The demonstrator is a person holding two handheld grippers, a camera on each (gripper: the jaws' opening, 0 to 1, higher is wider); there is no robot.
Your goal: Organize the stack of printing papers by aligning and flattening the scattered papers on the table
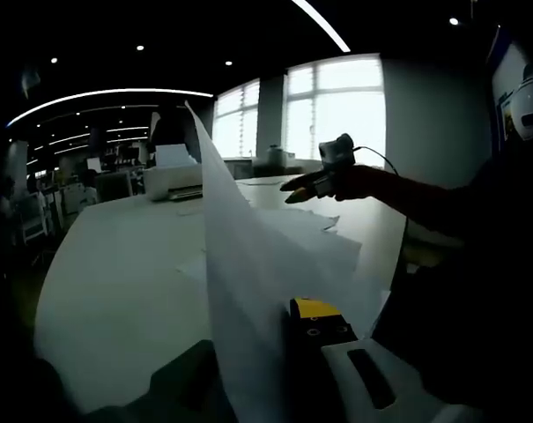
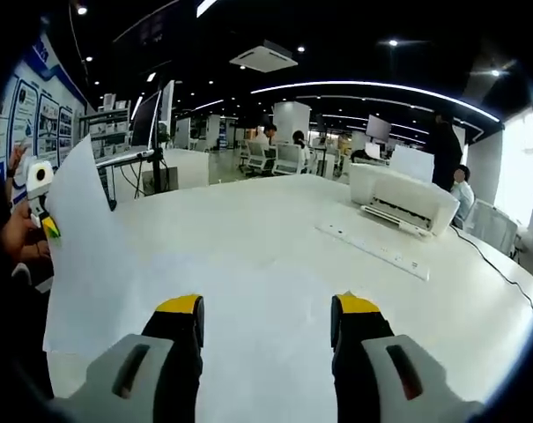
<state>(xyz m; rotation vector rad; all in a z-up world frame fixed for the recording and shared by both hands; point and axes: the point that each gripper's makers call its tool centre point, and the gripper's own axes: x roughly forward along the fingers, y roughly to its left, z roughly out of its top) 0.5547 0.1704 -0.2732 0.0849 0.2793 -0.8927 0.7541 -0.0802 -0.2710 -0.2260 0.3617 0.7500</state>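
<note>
Risk I see: left gripper [image 1: 314, 339] pinches 1 raised sheet [image 1: 248, 264]; it may crease or slip. Right gripper [image 2: 266, 322] hovers with jaws apart above papers [image 2: 248, 291].

White printing papers [image 2: 240, 308] lie loosely fanned on the white table [image 2: 275, 211], edges out of line, corners jutting past each other. One sheet [image 1: 248, 282] is lifted off the pile, standing nearly upright, curved, its top corner pointing up; its lower edge is near the scattered sheets [image 1: 323, 238] behind it.
</note>
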